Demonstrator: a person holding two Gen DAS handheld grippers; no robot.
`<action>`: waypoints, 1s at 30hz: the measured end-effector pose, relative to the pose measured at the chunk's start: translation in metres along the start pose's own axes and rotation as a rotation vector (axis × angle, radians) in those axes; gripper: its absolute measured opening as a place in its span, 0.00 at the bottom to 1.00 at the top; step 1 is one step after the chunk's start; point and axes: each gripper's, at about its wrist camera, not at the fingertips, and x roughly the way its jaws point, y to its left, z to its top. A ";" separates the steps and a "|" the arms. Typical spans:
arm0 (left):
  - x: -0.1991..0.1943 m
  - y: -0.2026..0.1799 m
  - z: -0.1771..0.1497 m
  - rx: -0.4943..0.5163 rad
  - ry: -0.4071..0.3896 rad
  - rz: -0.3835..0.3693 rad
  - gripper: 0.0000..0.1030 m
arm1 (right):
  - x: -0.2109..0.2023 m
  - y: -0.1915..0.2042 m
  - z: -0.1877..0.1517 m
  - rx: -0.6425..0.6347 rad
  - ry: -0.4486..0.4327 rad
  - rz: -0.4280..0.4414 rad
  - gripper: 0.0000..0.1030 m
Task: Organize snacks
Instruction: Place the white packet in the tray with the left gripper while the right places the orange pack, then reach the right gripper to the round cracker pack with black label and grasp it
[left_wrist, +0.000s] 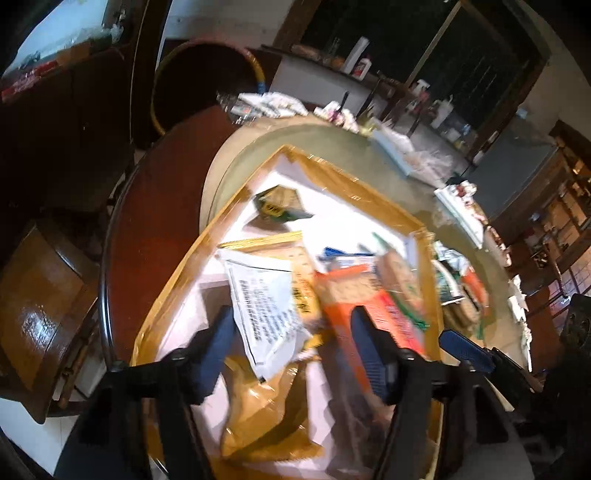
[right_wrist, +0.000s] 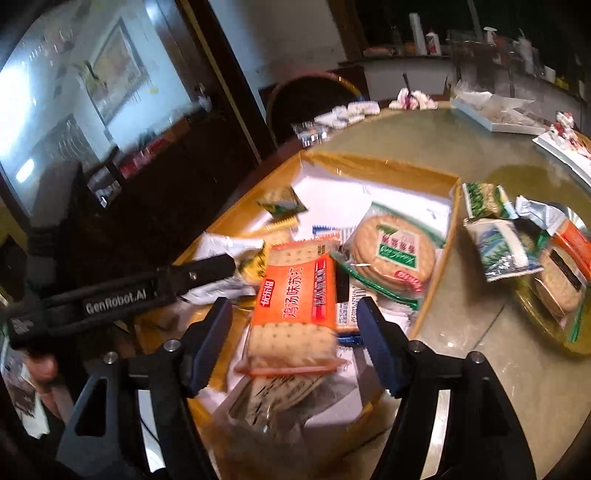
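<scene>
both my left gripper (left_wrist: 291, 350) and right gripper (right_wrist: 295, 336) hang open over the gold-rimmed box (right_wrist: 436, 177), the orange cracker pack (right_wrist: 295, 295) lying loose by its near edge, ready for sorting.

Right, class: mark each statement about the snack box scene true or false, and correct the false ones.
1. The orange cracker packet lies inside the gold-rimmed box. True.
2. The right hand-held gripper is clamped shut on the orange cracker packet. False: its jaws stand open on either side of the packet, pads not pressing.
3. The round biscuits in the green-edged packet lie outside the box, on the table. False: that packet is inside the box, near its right wall.
4. Several snack packets lie on the glass tabletop to the right of the box. True.
5. The left hand-held gripper is open above the box. True.
</scene>
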 end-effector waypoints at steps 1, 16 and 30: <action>-0.005 -0.005 -0.001 0.009 -0.015 0.003 0.64 | -0.008 -0.003 -0.001 0.013 -0.018 0.016 0.69; -0.023 -0.106 -0.024 0.142 -0.023 -0.104 0.69 | -0.121 -0.147 -0.017 0.257 -0.162 -0.049 0.79; -0.006 -0.130 -0.031 0.190 0.016 -0.090 0.69 | -0.041 -0.246 0.029 0.237 0.067 -0.176 0.79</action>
